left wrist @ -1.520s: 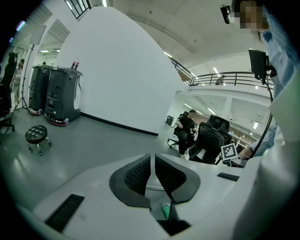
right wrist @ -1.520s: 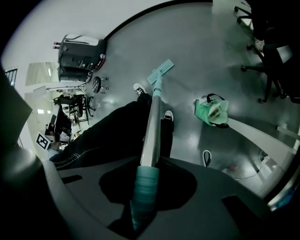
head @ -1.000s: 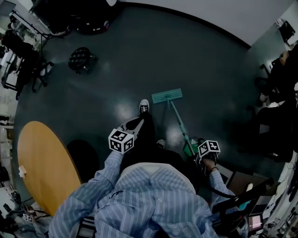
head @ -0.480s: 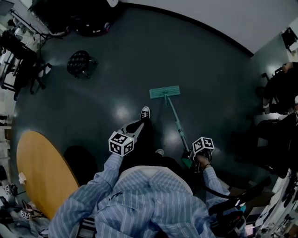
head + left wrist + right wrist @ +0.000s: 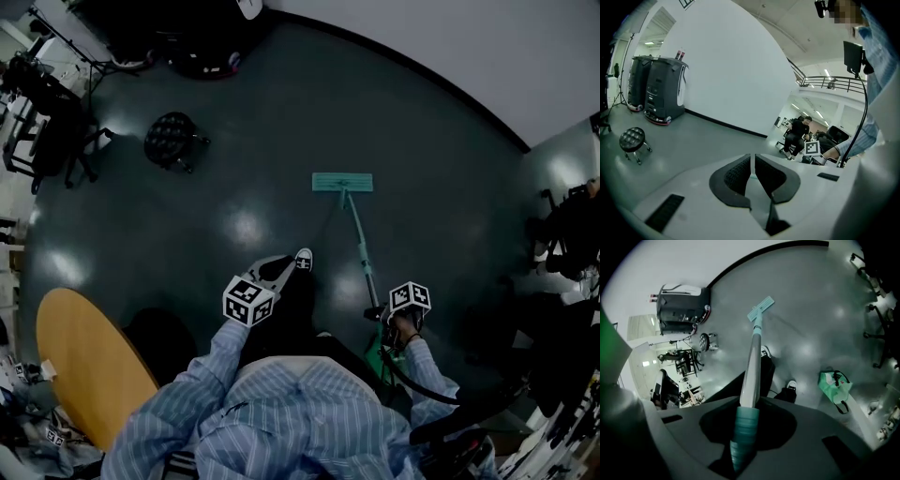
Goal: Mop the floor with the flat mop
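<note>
Right gripper view: right gripper [image 5: 747, 414] clamps flat mop [image 5: 753, 357] handle.
Left gripper [image 5: 753, 173]: fingers [image 5: 738, 176] closed, empty.
Mop pad [image 5: 342, 182]: keep flat on floor [image 5: 281, 122].

A black stool [image 5: 173, 141] stands well apart from the oval wooden bench [image 5: 84, 366]. Two dark machines [image 5: 665, 91] stand against the white wall [image 5: 731, 70]. A green bag [image 5: 833, 383] lies by itself. A person [image 5: 799, 131] sits far off.

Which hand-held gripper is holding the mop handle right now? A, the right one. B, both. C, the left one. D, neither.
A: the jaws of the right hand-held gripper clamp the mop handle; the left hand-held gripper is shut with nothing in it.
</note>
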A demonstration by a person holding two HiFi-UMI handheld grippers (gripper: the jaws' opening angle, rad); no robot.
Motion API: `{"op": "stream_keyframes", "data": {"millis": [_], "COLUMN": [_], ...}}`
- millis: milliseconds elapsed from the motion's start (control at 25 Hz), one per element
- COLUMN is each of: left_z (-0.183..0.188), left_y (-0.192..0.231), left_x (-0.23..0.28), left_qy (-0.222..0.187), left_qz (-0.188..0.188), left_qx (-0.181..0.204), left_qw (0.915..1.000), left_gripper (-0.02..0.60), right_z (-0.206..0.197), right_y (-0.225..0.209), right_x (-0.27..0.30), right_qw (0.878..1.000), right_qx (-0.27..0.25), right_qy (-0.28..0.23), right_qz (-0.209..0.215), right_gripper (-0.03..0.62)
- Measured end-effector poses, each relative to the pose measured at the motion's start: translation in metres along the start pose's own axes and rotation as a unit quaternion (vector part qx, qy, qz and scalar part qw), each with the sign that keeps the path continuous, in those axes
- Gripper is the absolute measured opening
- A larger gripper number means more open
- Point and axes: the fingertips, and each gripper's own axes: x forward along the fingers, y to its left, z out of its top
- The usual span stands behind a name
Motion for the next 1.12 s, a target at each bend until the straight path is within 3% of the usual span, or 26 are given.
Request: {"op": "stream_keyframes", "data": {"millis": [320,600,800,1120], "left_z": [0.041,0.069,0.077,0.076], "left_y": [0.078,0.122,0.14,0.17], "left_x": [0.022,0.047,0.07,0.073], "left_qy": [0.004,0.0,-0.005,-0.009], "left_qz": [0.016,0.015,0.016,0.035], "left_qx": [-0.03,-0.063,-0.08,-0.107], "left_qw": [0.9994,0.9979,0.9966,0.9937], "left_gripper": [0.031,0.031,0.031,0.031], "right_z": [0.142,0.276,0.376,0.49], "right_y": [0.094,0.168,0.215,0.274], "right_x": [0.006,0.005,-0.001,-0.006], "right_qw": [1.0,0.999,0.998,0.997], "right_qx": [-0.008,-0.023,-0.021,-0.025], "right_qy": [-0.009,-0.031,-0.06,-0.073], "right_qz": [0.008,0.01,0.029,0.023], "right_gripper": [0.077,0.077,0.077,0.078]}}
